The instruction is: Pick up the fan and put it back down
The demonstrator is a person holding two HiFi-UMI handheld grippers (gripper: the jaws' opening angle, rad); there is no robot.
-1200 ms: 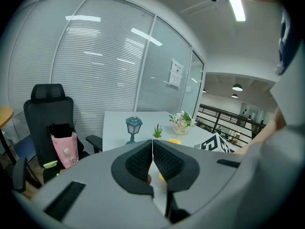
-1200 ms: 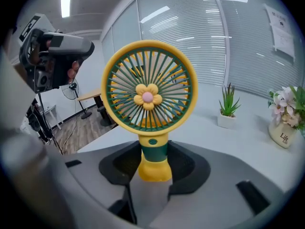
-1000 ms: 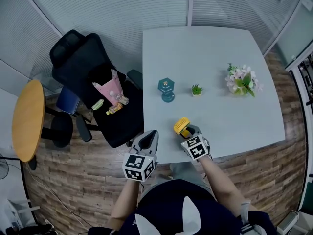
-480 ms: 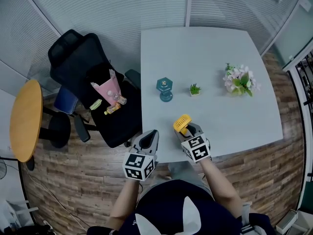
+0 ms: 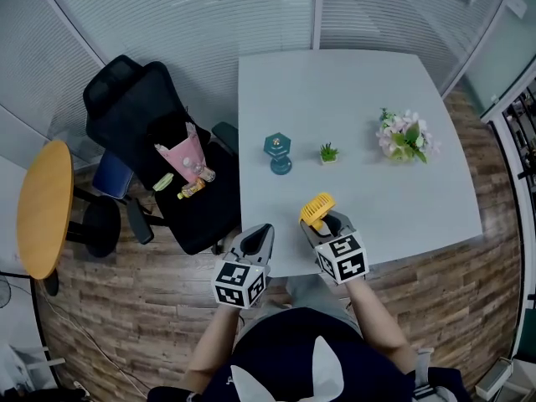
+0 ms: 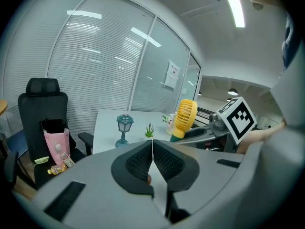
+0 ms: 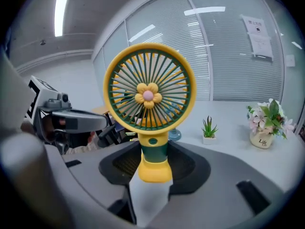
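Two hand-held grippers show in the head view, side by side at the near edge of the grey table. From above, the right hand-held gripper has the yellow fan at its tips, over that near edge, but the grip itself is hard to read there. The right gripper view settles it: the jaws are clenched on the fan's green-and-yellow handle, low by its foot. The fan stands upright with its grille and flower-shaped hub facing the camera. Whether the foot touches the table, I cannot tell in any view.

The left hand-held gripper hangs by the table's near left corner. Its own view shows the jaws pressed together with nothing between them, and shows the fan side-on in the other gripper. That view and the head view both take in the black office chair with a pink bag on its seat.

Farther along the table stand a teal lantern, a small potted plant and a vase of flowers, well apart from the fan. The lantern is mostly hidden behind the fan in the right gripper view.
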